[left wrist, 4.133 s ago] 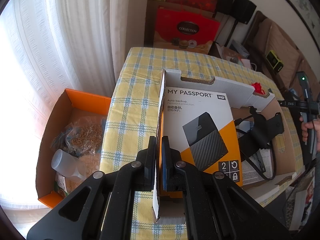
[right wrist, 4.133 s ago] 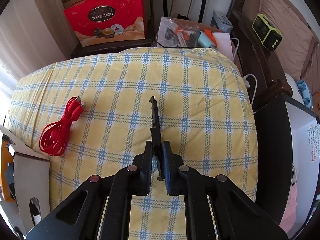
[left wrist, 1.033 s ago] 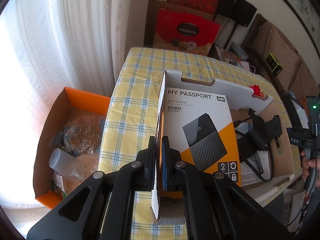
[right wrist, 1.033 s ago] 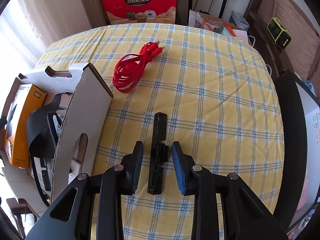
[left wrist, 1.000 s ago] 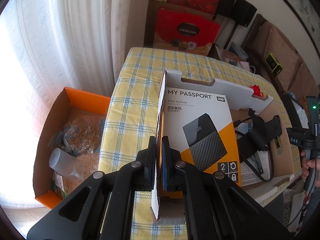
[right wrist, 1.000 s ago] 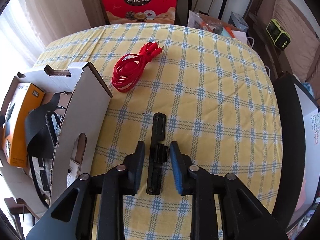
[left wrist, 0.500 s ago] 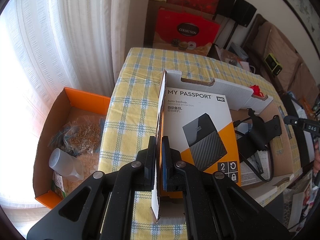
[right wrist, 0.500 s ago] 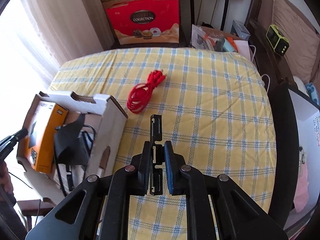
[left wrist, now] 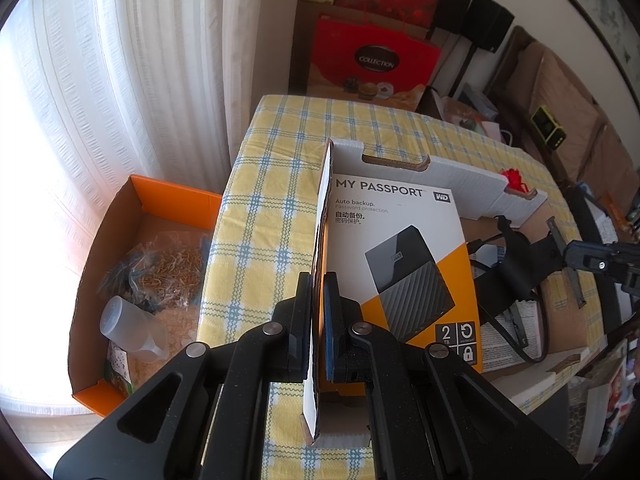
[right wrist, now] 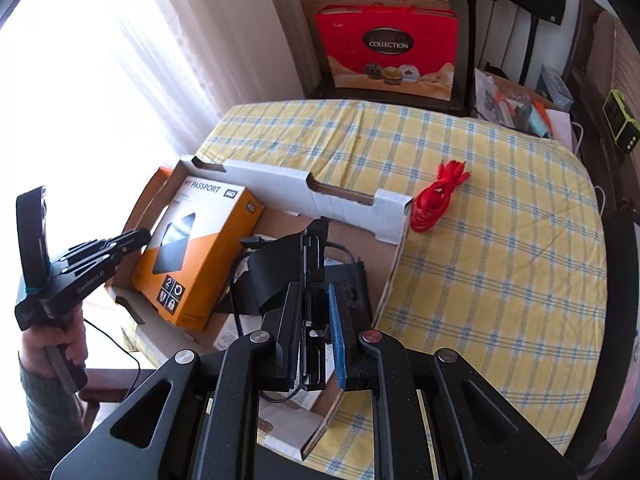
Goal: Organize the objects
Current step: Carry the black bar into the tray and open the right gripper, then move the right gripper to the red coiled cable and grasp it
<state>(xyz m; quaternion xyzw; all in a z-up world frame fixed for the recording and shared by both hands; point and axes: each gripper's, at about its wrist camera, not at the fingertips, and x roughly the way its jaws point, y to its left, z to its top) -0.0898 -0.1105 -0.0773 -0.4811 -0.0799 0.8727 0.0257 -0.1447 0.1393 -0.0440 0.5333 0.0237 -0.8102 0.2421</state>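
The left gripper (left wrist: 318, 312) is closed tightly on the upright white side wall of the shallow cardboard box (left wrist: 400, 168), the thin flap being pinched between its fingers near the box's near corner. The right gripper (right wrist: 314, 320) is nearly closed on a flat black plastic bracket (right wrist: 310, 264), which is gripped edge-on between the pads and held above the box's interior, clear of the yellow-and-blue checked tablecloth (right wrist: 500, 260).

The box is set at the left edge of the table. Inside it, an orange-and-white "My Passport" hard-drive carton (right wrist: 200, 248) is lying along the wall held by the left gripper; beside it a black pouch (right wrist: 272, 276) and black cables are lying on printed paper. A coiled red cable (right wrist: 436, 196) is lying on the tablecloth just outside the box's far right corner.

On the floor beside the table's left edge, an open orange cardboard box (left wrist: 172, 196) is seen, containing a translucent plastic bottle (left wrist: 132, 332) and clear bags of dried goods.
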